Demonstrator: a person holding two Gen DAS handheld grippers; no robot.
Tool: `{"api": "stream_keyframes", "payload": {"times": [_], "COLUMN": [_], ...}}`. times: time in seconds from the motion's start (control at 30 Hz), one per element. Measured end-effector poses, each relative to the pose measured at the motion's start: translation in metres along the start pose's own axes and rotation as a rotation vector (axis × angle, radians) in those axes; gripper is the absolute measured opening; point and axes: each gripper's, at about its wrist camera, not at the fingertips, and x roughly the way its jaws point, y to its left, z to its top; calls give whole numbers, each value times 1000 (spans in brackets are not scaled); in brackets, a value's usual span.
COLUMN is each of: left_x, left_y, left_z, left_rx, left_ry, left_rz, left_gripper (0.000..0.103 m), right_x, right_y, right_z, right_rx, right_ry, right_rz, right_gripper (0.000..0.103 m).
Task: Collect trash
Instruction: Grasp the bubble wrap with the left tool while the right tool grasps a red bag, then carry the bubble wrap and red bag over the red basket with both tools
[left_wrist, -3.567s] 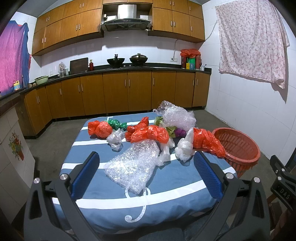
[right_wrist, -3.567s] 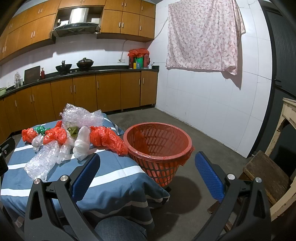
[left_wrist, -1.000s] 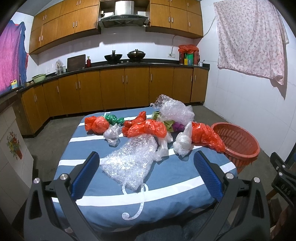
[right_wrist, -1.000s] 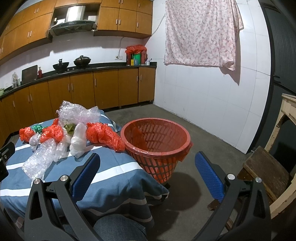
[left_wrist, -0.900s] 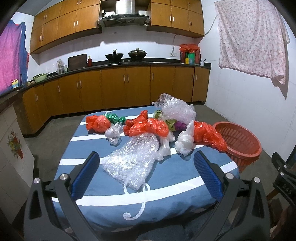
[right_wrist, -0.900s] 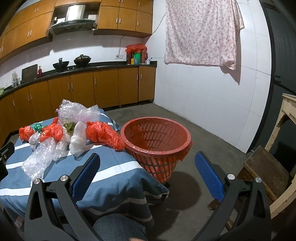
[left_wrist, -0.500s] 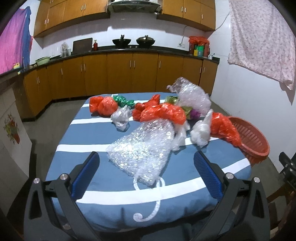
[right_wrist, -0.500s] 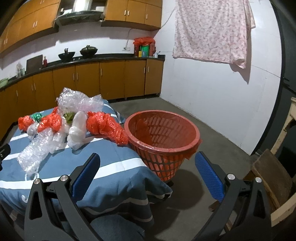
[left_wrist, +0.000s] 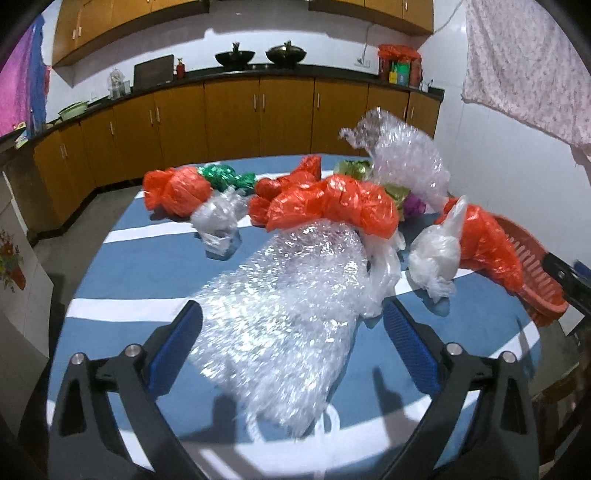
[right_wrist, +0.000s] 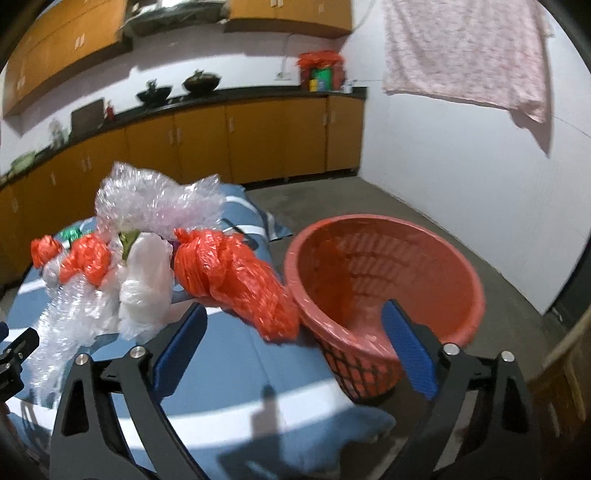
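A blue striped table (left_wrist: 147, 266) carries crumpled plastic trash. A sheet of bubble wrap (left_wrist: 288, 306) lies nearest, between the fingers of my open left gripper (left_wrist: 291, 317), whose pads are not pressing it. Behind it are orange bags (left_wrist: 332, 203), a white bag (left_wrist: 436, 258), green foil (left_wrist: 225, 177) and a larger wad of bubble wrap (left_wrist: 406, 158). My right gripper (right_wrist: 293, 315) has its jaws closing. The hanging end of an orange bag (right_wrist: 236, 280) sits between them, ungripped. An orange basket (right_wrist: 391, 266) stands off the table's right edge.
Wooden cabinets with a dark counter line the far wall. A floral cloth (right_wrist: 461, 48) hangs on the white wall at the right. A wooden stool (right_wrist: 565, 376) is beyond the basket, on a bare concrete floor (right_wrist: 332, 199).
Both grippers have come forward and down toward the table. The bubble wrap now lies between the left fingers and the orange bag's end between the right ones. The right jaws look slightly narrower.
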Motion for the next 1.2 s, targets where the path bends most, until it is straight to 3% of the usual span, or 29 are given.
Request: {"api": "stream_keyframes", "payload": {"times": [0.23,0.37,0.47,0.73,0.83,0.93,1.2], "left_x": [35,48,52,50,46,40,6], "left_y": [-8,-8,-9,-11,-9,-5,17], "left_z": [6,8,8,6,4,4,9], "left_rx": [34,35,39,51,47,42,17], "left_ry": [71,105,114,130,122,109,36], "left_rz": [21,11,0,-74,-90,-98,-104], "left_gripper": [80,78,72,31,20,15,13], "right_x": [39,54,65,60,52,42,17], "right_y": [6,10,12,10,9,6,-1], "right_z": [9,12,12,3,3,4,6], "right_rx": [-15,-49,-60,-35,-32,-30,-20], "right_ry": [80,112,148,185,178,164,119], "right_rz": [45,55,75,129,142,151,154], "right_gripper": [84,80,66,18,12,11,10]}}
